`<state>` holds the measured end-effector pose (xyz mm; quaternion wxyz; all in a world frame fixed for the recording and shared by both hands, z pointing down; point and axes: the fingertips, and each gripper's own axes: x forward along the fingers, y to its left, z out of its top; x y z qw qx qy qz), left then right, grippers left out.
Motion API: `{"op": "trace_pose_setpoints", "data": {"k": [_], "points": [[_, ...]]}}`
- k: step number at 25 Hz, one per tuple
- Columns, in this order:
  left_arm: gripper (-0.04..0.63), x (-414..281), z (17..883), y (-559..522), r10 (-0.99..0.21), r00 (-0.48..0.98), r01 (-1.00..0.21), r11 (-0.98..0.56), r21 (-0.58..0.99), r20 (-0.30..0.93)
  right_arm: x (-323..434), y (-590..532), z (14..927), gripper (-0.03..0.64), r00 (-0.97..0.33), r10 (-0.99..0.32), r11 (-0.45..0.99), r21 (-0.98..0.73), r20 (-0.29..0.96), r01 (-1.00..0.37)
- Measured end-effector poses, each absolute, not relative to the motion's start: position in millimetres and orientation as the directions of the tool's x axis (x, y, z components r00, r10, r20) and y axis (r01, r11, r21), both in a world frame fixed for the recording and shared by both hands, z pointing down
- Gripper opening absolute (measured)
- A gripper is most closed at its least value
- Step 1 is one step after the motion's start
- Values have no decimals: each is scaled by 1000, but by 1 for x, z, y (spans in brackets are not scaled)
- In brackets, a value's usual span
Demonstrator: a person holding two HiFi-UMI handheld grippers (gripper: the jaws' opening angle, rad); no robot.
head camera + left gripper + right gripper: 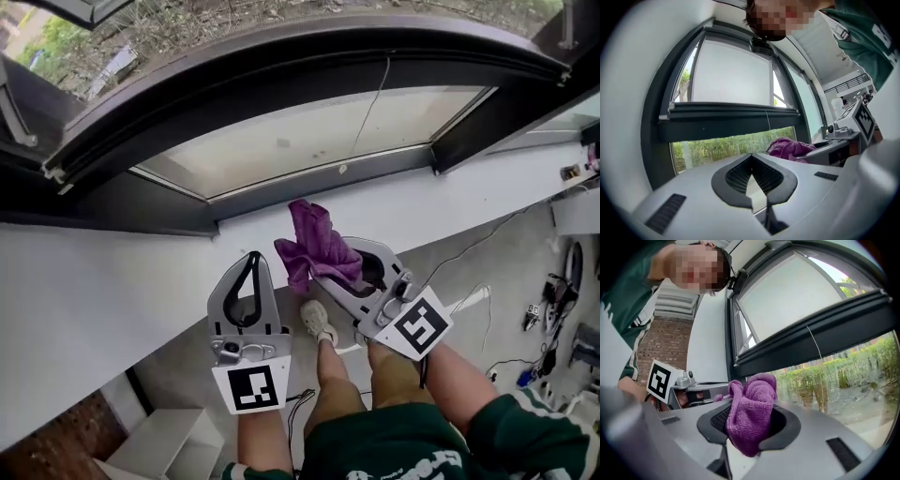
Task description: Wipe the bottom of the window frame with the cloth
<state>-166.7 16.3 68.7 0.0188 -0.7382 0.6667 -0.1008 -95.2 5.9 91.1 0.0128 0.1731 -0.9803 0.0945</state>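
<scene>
**Head view:** The right gripper [330, 274], at centre frame, pinches a crumpled purple microfibre cloth [315, 242]. The cloth is held in the air over the white sill [141, 272], near the dark grey bottom rail of the window frame [300, 192] but not touching it. The left gripper [252, 263] hangs just beside it. My guess is that dragging so bunched a wad along the rail could tug it out of the pinch. It could also let the hard jaw tips scrape the frame. The rail's top face is too foreshortened to judge for dirt.

**Left gripper view:** The jaws meet at their tips on nothing. The cloth [788, 147] shows at right. The sill below is hidden by the gripper body.

**Right gripper view:** The jaws clamp the cloth [749, 416], which fills the gap and hides how deep the bite goes. A thin cord [814, 344] crosses the dark frame and might snag.
</scene>
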Motion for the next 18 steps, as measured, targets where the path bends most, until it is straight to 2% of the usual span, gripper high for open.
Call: {"op": "trace_pose_setpoints", "data": {"k": [7, 18], "points": [[6, -165, 134, 10, -981, -21, -988, -10, -157, 192, -80, 0, 161, 129, -960, -264, 938, -209, 89, -277], [6, -142, 162, 22, -979, -34, -984, -3, -179, 203, -62, -4, 200, 129, -964, -260, 924, -278, 51, -264]]}}
